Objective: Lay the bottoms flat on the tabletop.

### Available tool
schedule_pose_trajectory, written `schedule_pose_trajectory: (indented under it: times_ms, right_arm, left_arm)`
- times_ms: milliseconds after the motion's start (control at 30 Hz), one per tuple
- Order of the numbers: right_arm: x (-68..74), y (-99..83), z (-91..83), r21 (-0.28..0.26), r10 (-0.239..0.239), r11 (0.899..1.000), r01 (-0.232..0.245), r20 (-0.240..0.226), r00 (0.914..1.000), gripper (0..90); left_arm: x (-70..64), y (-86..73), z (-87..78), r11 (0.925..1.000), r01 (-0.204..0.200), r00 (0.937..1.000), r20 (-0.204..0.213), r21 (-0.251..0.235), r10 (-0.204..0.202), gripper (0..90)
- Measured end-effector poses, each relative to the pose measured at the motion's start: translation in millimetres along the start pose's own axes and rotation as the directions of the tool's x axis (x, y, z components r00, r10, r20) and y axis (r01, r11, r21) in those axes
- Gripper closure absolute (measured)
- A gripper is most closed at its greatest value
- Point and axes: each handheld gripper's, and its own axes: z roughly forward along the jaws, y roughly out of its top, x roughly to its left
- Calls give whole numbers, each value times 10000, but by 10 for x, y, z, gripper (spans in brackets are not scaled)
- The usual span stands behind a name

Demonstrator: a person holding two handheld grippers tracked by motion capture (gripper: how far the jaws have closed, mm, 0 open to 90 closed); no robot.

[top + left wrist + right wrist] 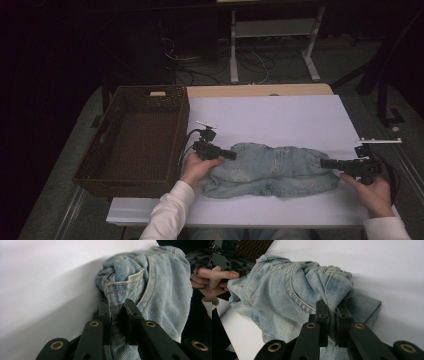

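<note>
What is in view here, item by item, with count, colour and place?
jeans: one, faded light blue, bunched across the near middle of the sheet, pinched at both ends.
basket: one, dark brown wicker, left of the jeans, on the table's left edge.
white sheet: one, covering the tabletop.
table frame: one, pale, on the floor beyond, with cables beside it.
left gripper: one, black, jaws shut on the jeans' left end.
right gripper: one, black, jaws shut on the jeans' right end.
hands: two, in white sleeves, left hand, right hand.
</note>
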Motion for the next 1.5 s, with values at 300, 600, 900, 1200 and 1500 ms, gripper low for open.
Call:
schedule_pose_trajectory:
  times_ms: [300,600,900,1200,1500]
  right_arm:
    - [38,190,-6,-94,-365,9993,365,-26,9993,826]
    - [27,533,62,-407,-799,9960,801,52,9968,826]
    - [15,833,183,-747,-1077,9913,1086,148,9941,828]
    - [-118,874,365,-659,-671,9955,675,83,9977,834]
    - [-228,475,343,731,201,9971,-217,230,9995,837]
  left_arm:
    - [-15,57,-140,9970,-204,9990,-412,-749,174,799]
    - [-144,168,-304,9768,-1058,9850,-1546,-1861,772,800]
    - [-71,217,-291,9619,-1352,9713,-2236,-2377,812,797]
    - [68,218,-166,9825,-971,9720,-2275,-1588,593,794]
    - [111,71,49,9989,155,9896,-1438,444,-90,793]
